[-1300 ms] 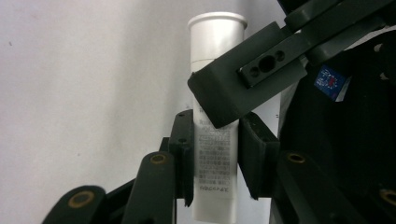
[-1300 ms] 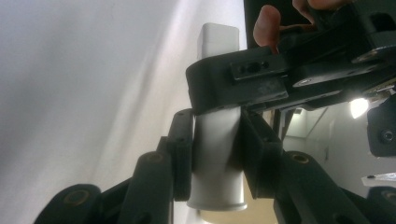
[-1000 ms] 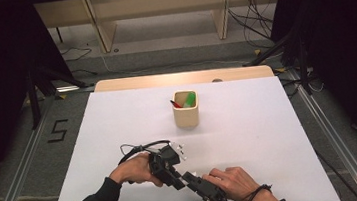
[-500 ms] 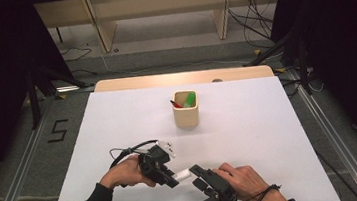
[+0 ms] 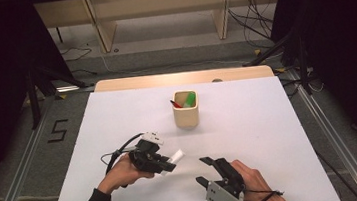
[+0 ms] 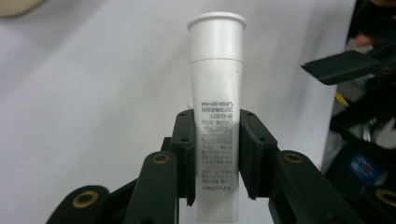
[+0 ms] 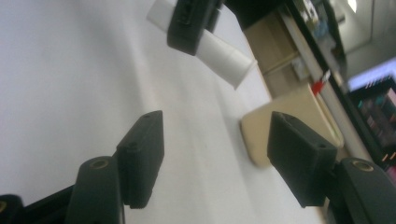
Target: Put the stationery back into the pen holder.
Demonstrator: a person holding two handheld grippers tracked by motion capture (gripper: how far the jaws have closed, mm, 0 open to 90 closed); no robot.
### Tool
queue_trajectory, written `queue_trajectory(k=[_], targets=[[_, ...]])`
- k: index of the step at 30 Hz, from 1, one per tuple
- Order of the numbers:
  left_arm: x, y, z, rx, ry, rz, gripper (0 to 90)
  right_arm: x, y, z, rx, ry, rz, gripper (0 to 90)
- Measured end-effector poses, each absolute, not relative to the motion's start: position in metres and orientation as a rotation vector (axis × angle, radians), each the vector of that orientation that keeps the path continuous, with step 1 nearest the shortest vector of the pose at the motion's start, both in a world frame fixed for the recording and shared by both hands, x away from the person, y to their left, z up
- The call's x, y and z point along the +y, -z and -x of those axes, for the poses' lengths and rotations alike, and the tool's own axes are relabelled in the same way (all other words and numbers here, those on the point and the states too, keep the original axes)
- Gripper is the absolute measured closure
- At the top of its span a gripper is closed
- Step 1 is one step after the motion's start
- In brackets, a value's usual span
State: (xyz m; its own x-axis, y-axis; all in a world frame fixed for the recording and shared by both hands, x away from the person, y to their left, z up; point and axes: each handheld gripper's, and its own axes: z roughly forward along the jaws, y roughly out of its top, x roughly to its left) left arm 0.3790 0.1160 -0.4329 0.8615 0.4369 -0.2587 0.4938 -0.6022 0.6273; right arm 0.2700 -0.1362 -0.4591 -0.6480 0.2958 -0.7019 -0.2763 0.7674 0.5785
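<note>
A white plastic tube (image 5: 175, 156) with a flared cap sticks out of my left gripper (image 5: 169, 163), which is shut on it above the table's front left. In the left gripper view the tube (image 6: 217, 88) stands between both pads of the left gripper (image 6: 216, 140), small print on its side. My right gripper (image 5: 205, 171) hovers to the right of the tube, apart from it. Its jaws have just been opening and nothing is between them. In the right gripper view the right gripper (image 7: 215, 140) stands open, with the tube (image 7: 219, 51) farther off.
A beige cup (image 5: 186, 115) stands mid-table on the white table (image 5: 249, 123), with a green thing and a red thing inside. It appears blurred behind the right jaw as the cup (image 7: 261, 135). A wooden board edges the far side. Dark floor and cables surround the table.
The two grippers were close together at the tube a second ago. The right gripper has let go, opened and drawn back to the right; the left has shifted left with the tube.
</note>
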Motion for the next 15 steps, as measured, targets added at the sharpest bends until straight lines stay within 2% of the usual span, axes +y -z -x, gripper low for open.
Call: queue_trajectory(k=[15], targets=[[0.120, 0.435, -0.383, 0.823, -0.098, -2.110, 70.3, -0.172, 0.441, -0.301, 2.286, -1.451, -0.805, 30.3]])
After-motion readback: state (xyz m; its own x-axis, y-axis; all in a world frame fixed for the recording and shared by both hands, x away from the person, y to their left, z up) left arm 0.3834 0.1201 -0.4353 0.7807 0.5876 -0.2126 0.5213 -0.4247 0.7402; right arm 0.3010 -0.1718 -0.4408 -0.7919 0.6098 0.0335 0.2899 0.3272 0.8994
